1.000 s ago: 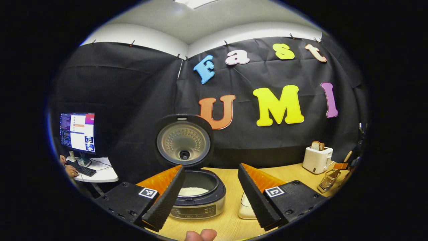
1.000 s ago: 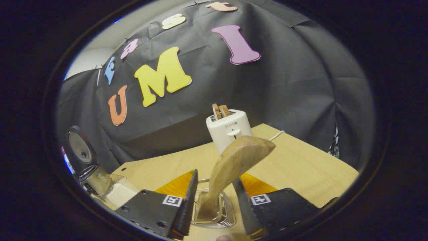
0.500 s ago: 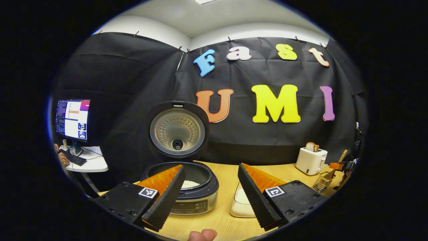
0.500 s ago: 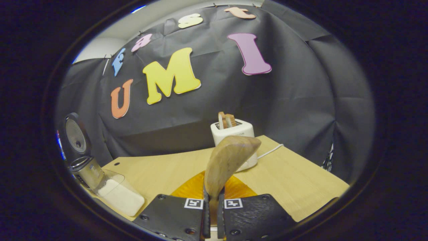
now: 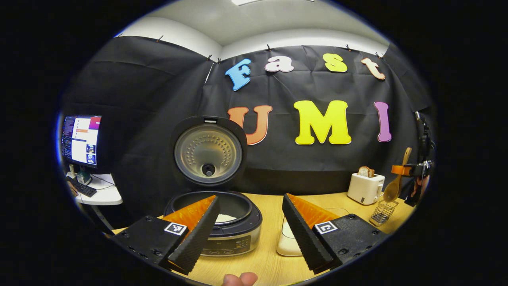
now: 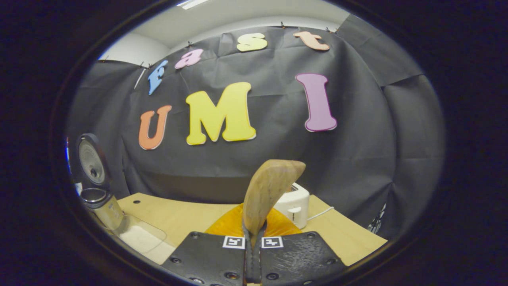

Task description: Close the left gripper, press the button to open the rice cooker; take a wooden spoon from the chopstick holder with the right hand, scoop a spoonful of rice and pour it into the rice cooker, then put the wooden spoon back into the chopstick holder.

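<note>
Black cloth walls close in a booth around a light wooden table (image 5: pixel 270 262). On it the rice cooker (image 5: pixel 222 226) stands with its lid (image 5: pixel 208 151) raised upright, and some white rice shows in the pot.

In the left gripper view the left gripper (image 5: pixel 246 234) hangs in front of the cooker with its two fingers spread wide apart, holding nothing and touching nothing. The cooker sits just behind its left finger, and a shallow white tray of rice (image 5: pixel 287 244) lies between the two fingers, farther back on the table.

In the right gripper view the right gripper (image 6: pixel 253 254) is clamped tight on the handle of the wooden spoon (image 6: pixel 268 190), with only the thin handle between the fingers. The spoon rises out of the fingertips, its end leaning a little to the right. Seen from the left gripper view, the spoon (image 5: pixel 395 182) hangs bowl down, its bowl just above the wire chopstick holder (image 5: pixel 381 214) at the table's far right, beside a white toaster (image 5: pixel 365 188) with bread in it.

A monitor (image 5: pixel 81 139) glows on a side desk at the left.
</note>
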The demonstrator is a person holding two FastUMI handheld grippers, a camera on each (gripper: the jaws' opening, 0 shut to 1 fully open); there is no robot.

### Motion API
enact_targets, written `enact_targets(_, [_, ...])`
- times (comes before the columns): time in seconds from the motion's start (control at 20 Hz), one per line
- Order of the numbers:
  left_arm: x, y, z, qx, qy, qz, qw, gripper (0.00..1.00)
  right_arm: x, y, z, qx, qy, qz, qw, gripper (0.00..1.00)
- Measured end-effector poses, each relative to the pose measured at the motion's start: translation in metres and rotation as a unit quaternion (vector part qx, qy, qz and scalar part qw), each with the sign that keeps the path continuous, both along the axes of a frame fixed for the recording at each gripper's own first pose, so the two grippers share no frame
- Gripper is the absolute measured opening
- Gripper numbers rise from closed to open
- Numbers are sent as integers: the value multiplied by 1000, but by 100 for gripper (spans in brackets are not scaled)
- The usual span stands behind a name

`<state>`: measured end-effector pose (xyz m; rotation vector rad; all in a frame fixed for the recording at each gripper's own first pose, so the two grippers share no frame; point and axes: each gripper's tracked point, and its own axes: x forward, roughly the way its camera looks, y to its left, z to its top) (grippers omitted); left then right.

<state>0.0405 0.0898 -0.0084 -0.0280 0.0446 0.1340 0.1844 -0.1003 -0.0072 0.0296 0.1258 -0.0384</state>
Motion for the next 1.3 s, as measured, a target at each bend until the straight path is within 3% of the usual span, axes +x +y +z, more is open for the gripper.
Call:
enact_targets(0.3, [-10, 27, 2, 28, -5, 6, 1000, 100, 13, 137, 8, -13, 15, 100, 995, 0])
enact_targets(0.45, [-21, 41, -1, 27, -6, 11, 1000, 100, 20, 202, -17, -24, 48, 142, 988, 0])
enact_targets(0.6, [-26, 55, -2, 35, -9, 17, 999, 100, 18, 243, -58, -53, 95, 153, 982, 0])
enact_targets(0.9, [-32, 83, -4, 31, -8, 36, 999, 100, 20, 259, -139, -139, 179, 130, 965, 0])
enact_targets(1.1, [-29, 74, -5, 17, -15, 6, 1000, 100, 22, 253, -163, -179, 211, 97, 956, 0])
enact_targets(1.3, [-34, 90, -7, 21, -12, 19, 1000, 100, 19, 278, -166, -164, 209, 101, 959, 1])
